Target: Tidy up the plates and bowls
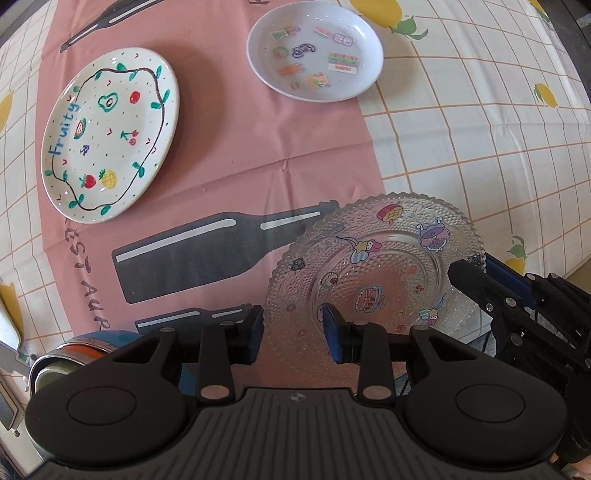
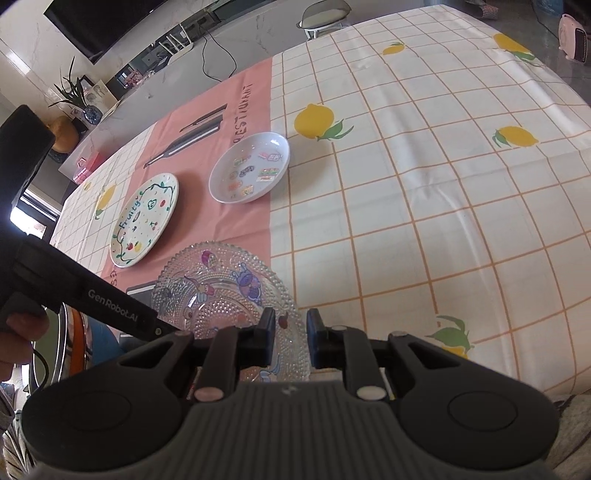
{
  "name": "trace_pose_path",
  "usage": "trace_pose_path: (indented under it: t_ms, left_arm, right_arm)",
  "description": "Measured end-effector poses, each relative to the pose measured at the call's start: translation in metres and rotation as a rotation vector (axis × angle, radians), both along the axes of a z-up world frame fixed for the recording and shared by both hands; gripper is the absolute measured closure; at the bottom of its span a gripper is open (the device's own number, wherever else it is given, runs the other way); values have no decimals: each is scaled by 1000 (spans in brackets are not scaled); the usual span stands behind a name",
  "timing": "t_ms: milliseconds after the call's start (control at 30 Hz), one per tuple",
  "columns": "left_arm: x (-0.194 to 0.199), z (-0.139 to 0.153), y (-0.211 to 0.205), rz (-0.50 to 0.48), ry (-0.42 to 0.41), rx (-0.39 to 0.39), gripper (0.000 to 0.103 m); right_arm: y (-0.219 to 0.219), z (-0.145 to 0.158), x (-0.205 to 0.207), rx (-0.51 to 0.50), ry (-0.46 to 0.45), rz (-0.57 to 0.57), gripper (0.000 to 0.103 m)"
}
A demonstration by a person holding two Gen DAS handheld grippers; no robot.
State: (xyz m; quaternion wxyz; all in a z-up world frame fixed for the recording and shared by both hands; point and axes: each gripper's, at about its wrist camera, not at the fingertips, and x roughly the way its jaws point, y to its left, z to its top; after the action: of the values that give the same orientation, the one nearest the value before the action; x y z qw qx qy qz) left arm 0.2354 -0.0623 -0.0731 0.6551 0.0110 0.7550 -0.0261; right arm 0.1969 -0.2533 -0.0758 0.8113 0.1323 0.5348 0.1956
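Observation:
A clear beaded glass plate with cartoon stickers lies near the table's front edge; it also shows in the right wrist view. My left gripper is open, its jaws astride the plate's near-left rim. My right gripper is open around the plate's right rim; it shows in the left wrist view. A white "Fruity" plate lies at the left. A white shallow bowl with stickers sits farther back.
A pink cloth with bottle prints covers the table's middle, over a lemon-check tablecloth. A stack of metal and blue bowls sits at the near left edge. A chair stands beyond the table.

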Motion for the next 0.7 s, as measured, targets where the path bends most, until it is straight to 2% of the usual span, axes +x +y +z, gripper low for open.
trace_pose_path:
  t_ms: [367,700]
  left_arm:
    - [-1,0,-38,-61,13,8,64]
    - [6,-14,-22,-26,8,8,64]
  right_arm:
    - [-3,-6,0,-110,-12,2,82]
    - [2,-15,2,-143,5,13,82]
